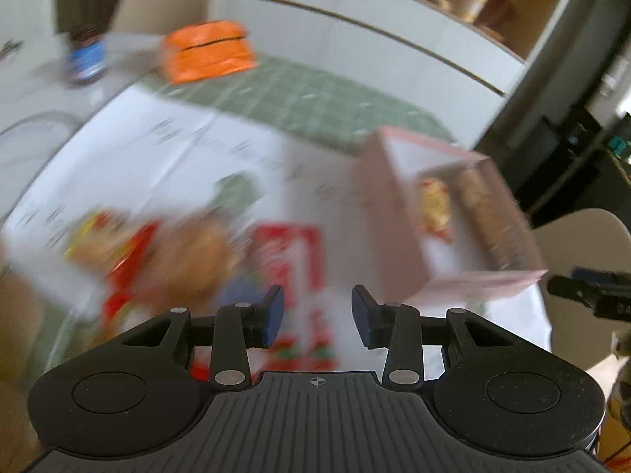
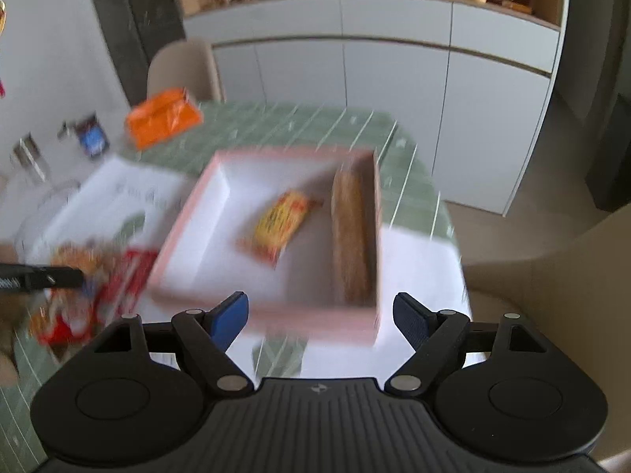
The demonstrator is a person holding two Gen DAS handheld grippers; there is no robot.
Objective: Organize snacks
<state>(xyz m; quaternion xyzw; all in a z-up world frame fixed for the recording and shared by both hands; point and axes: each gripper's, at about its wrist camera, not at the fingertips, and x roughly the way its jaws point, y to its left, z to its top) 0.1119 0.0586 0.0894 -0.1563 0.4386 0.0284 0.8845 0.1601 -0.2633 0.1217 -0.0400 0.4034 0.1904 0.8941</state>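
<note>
Bench: green checked cloth, white sheet on top.
Pink box: open on the sheet; 2 snacks inside, a yellow packet mid-floor and a brown bar along its right wall.
Loose snacks: blurred red and orange pile left of the box.
Orange pack: far edge.
Right gripper: wide, empty, above the box's near wall.
Left gripper: narrow gap, empty.
</note>
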